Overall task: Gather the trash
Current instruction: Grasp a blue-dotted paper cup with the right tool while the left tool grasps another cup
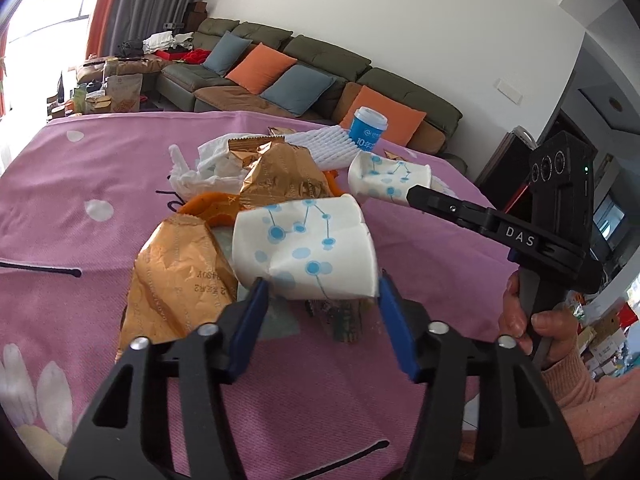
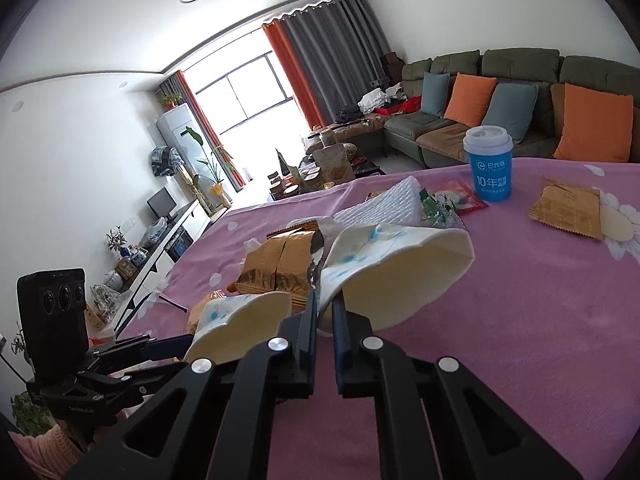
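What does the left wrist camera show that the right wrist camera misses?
Only the left wrist view: the left gripper straddling a crushed paper cup, an orange peel, a white plastic bag, and the person's hand on the right gripper's handle.

Only the right wrist view: the right gripper shut on the rim of the other crushed paper cup, a red packet, the window and ceiling lamp.

Both: the blue cup with lid, white foam sheet, gold wrappers, pink tablecloth, sofa.

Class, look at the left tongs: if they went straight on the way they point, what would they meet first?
Most likely the crushed paper cup already sitting between the left tongs, with the snack wrappers behind it.
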`<state>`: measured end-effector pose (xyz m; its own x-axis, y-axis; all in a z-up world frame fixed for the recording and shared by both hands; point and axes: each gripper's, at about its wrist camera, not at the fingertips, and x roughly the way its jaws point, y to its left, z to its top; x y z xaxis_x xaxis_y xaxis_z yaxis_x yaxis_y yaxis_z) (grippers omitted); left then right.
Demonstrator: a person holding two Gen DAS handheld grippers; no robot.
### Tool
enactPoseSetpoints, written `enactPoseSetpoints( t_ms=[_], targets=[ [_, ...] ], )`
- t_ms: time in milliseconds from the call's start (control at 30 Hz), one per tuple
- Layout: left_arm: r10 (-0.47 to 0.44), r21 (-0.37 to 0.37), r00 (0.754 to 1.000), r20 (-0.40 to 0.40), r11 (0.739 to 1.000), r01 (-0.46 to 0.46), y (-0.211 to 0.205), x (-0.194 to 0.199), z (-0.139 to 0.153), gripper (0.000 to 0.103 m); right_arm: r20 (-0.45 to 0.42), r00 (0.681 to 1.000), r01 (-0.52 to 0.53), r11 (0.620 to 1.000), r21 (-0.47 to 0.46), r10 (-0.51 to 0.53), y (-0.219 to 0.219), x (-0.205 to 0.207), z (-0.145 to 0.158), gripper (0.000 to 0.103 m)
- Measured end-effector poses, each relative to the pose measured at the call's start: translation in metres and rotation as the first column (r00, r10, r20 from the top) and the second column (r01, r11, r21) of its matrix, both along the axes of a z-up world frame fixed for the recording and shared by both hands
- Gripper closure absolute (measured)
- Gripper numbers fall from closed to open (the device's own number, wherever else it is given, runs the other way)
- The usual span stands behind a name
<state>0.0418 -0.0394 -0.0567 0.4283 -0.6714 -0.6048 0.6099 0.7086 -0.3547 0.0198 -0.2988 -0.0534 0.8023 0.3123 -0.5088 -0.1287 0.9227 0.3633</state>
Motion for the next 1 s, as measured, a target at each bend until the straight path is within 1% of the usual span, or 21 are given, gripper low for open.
enactPoseSetpoints(
  t_ms=[67,233,300,433,467,600,633,700,767,833,900,933,967,1000],
  targets=[
    [-0.003,0.002,1.0,-0.001,1.0,0.003,0.0,-0.001,-0.001,0.059,0.01,1.0,-0.002,1.0,-0.019,0.003,0.003,-0.002,0.003,0.097],
    [0.014,0.042,0.999,0.032,0.999,-0.015,-0.001,-0.007,0.003,0.06,0.031,0.999,-0.002,0.998,-0.066,0.004,0.008,-0.004,0.007,0.097],
    [0.025,0.051,0.999,0.035,0.998,-0.027,0.0,-0.008,0.006,0.063,0.033,0.999,-0.002,0.997,-0.074,0.005,0.008,-0.003,0.007,0.097],
    [0.025,0.081,0.999,0.045,0.996,-0.029,-0.001,-0.012,0.008,0.076,0.031,0.999,-0.01,0.997,-0.073,0.012,0.01,-0.002,0.006,0.097],
    [0.028,0.089,0.999,0.046,0.996,-0.033,0.0,-0.013,0.008,0.078,0.032,0.999,-0.012,0.997,-0.077,0.015,0.011,-0.002,0.005,0.097],
    [0.066,0.104,0.997,0.04,0.992,-0.07,0.009,-0.013,0.006,0.078,0.042,0.999,-0.028,0.995,-0.096,0.032,0.018,-0.004,0.007,0.097],
    [0.084,0.115,0.995,0.047,0.989,-0.089,0.011,-0.013,0.007,0.076,0.044,0.998,-0.032,0.994,-0.102,0.037,0.019,-0.005,0.006,0.097],
    [0.114,0.134,0.991,0.073,0.983,-0.123,0.013,-0.015,0.007,0.069,0.05,0.998,-0.041,0.993,-0.114,0.047,0.022,-0.005,0.007,0.097],
    [0.14,0.141,0.987,0.084,0.978,-0.151,0.014,-0.016,0.009,0.051,0.052,0.997,-0.05,0.992,-0.12,0.056,0.027,-0.008,0.008,0.097],
    [0.166,0.148,0.982,0.088,0.973,-0.178,0.015,-0.015,0.008,0.048,0.052,0.996,-0.061,0.99,-0.126,0.068,0.031,-0.007,0.008,0.097],
    [0.174,0.145,0.982,0.072,0.972,-0.183,0.014,-0.012,0.007,0.052,0.05,0.996,-0.067,0.989,-0.131,0.074,0.033,-0.006,0.007,0.097],
    [0.176,0.146,0.983,0.057,0.972,-0.183,0.014,-0.011,0.005,0.058,0.049,0.996,-0.071,0.989,-0.134,0.078,0.035,-0.006,0.006,0.097],
    [0.174,0.145,0.984,0.042,0.973,-0.179,0.014,-0.009,0.003,0.067,0.05,0.995,-0.074,0.988,-0.136,0.082,0.036,-0.006,0.006,0.097],
    [0.17,0.144,0.985,0.022,0.975,-0.171,0.014,-0.007,0.0,0.073,0.05,0.995,-0.078,0.987,-0.139,0.086,0.036,-0.005,0.007,0.097]
  ],
)
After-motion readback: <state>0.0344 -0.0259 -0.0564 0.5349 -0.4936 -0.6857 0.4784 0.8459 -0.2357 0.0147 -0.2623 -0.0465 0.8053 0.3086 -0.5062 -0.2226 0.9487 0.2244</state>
